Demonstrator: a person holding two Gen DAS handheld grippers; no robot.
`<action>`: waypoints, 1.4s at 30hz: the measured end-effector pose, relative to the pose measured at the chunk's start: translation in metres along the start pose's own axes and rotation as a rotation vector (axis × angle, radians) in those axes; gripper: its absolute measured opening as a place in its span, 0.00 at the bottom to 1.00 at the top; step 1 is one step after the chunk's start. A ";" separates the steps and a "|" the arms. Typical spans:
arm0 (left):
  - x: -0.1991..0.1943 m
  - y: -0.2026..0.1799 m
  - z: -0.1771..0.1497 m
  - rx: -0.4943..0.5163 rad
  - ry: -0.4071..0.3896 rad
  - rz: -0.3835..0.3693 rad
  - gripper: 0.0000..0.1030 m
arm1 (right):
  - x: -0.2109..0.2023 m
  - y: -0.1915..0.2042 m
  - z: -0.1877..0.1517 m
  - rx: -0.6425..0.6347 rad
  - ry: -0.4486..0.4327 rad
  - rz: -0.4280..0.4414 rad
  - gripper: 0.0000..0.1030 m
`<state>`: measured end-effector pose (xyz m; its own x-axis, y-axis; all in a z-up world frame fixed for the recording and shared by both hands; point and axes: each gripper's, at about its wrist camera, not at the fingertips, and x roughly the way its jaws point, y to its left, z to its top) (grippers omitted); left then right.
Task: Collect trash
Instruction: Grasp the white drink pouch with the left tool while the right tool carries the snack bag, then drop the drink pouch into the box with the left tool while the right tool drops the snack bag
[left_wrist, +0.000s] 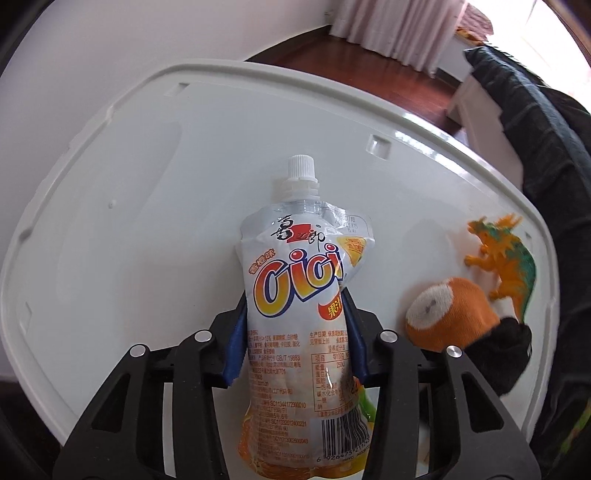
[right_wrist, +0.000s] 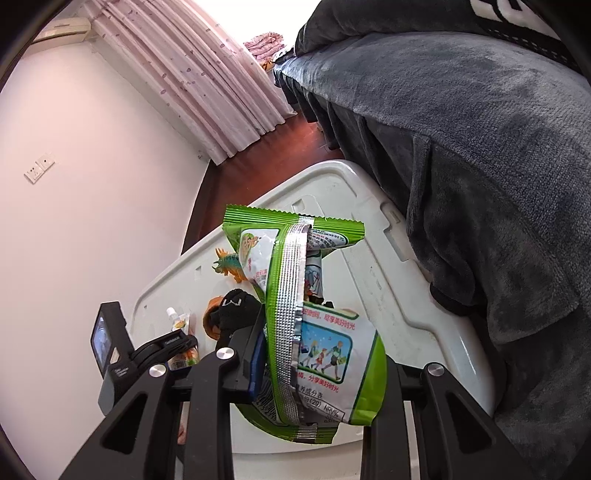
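Note:
My left gripper (left_wrist: 293, 328) is shut on a white and orange jelly drink pouch (left_wrist: 295, 295) with a white screw cap, held above the white plastic tray table (left_wrist: 147, 184). My right gripper (right_wrist: 317, 347) is shut on a green and white snack wrapper (right_wrist: 314, 332) with a silver seam, held above the same tray table (right_wrist: 388, 295). The left gripper with its pouch (right_wrist: 179, 325) also shows small at the left of the right wrist view.
An orange and green toy dinosaur (left_wrist: 506, 258) and an orange and black plush toy (left_wrist: 454, 314) lie on the tray's right side; both also show in the right wrist view, the dinosaur (right_wrist: 229, 266) and the plush (right_wrist: 232, 310). A dark grey blanket (right_wrist: 480, 184) hangs beside the tray.

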<state>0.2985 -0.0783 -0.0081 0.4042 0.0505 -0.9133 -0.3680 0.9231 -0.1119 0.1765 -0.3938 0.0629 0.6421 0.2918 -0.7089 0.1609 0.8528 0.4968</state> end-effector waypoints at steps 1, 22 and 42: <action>-0.003 0.005 -0.004 0.017 0.002 -0.025 0.41 | 0.000 0.002 0.000 -0.010 0.000 -0.003 0.27; -0.164 0.097 -0.174 0.513 -0.328 -0.043 0.41 | -0.046 0.074 -0.139 -0.370 -0.133 -0.124 0.27; -0.076 0.181 -0.253 0.355 0.040 -0.051 0.41 | -0.001 0.078 -0.281 -0.399 0.166 -0.230 0.27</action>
<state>-0.0105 -0.0120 -0.0582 0.3786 -0.0076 -0.9255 -0.0315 0.9993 -0.0211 -0.0227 -0.2059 -0.0381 0.4900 0.1135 -0.8643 -0.0358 0.9933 0.1101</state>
